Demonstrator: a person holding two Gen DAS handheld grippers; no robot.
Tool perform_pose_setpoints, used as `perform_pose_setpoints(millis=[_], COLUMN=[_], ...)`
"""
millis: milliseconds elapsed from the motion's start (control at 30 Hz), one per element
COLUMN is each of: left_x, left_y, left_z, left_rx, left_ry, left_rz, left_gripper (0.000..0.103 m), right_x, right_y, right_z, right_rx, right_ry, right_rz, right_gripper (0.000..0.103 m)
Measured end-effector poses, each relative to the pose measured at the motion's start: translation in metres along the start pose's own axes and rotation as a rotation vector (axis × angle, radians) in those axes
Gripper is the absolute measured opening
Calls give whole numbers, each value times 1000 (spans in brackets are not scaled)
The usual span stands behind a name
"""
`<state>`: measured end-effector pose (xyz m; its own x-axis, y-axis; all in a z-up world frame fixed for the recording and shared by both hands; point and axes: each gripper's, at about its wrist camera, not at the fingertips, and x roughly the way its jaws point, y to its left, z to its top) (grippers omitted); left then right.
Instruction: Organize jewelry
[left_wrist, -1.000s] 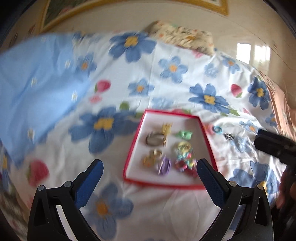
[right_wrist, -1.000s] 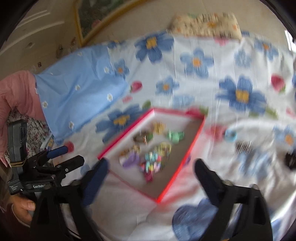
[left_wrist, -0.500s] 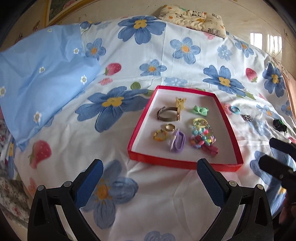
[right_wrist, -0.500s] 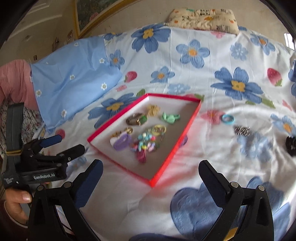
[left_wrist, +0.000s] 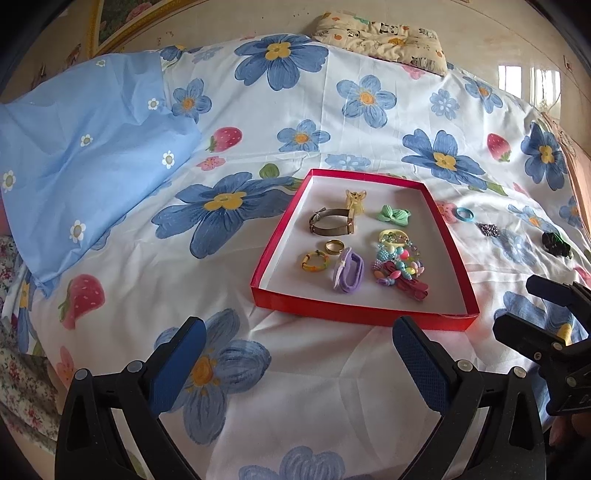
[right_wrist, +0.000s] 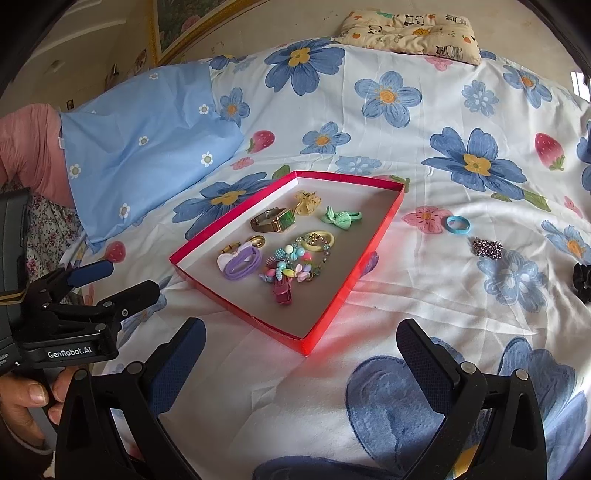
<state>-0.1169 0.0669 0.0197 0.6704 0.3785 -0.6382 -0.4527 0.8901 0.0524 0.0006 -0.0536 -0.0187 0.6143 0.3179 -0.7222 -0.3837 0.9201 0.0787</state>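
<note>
Both the left gripper (left_wrist: 297, 363) and right gripper (right_wrist: 299, 363) hang wide open, empty, near the red tray (left_wrist: 354, 316) on the bed (left_wrist: 314, 387).

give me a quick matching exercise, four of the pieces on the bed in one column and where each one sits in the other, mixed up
Things:
1. watch
2. blue ring
3. green bow
4. black scrunchie

Places:
A. on the bedsheet just right of the red tray
B. in the tray, far left part
C. on the bedsheet, farthest right from the tray
D. in the tray, far right part

Pairs: 1-B, 2-A, 3-D, 4-C
</note>
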Motion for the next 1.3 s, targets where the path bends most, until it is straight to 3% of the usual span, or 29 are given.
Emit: perform_pose_setpoints(millis=[633,1300], left_x=[-20,-14], left_y=[5,7], left_z=[-2,3], left_rx=[-14,-24], left_ry=[-55,-27], left_rz=[-5,-24], left_gripper=[102,102], right_x=[-12,-10], right_y=[0,2], right_z=[5,2], right_rx=[11,15], right_ry=[-65,-55], right_rz=[14,19], right_gripper=[103,103])
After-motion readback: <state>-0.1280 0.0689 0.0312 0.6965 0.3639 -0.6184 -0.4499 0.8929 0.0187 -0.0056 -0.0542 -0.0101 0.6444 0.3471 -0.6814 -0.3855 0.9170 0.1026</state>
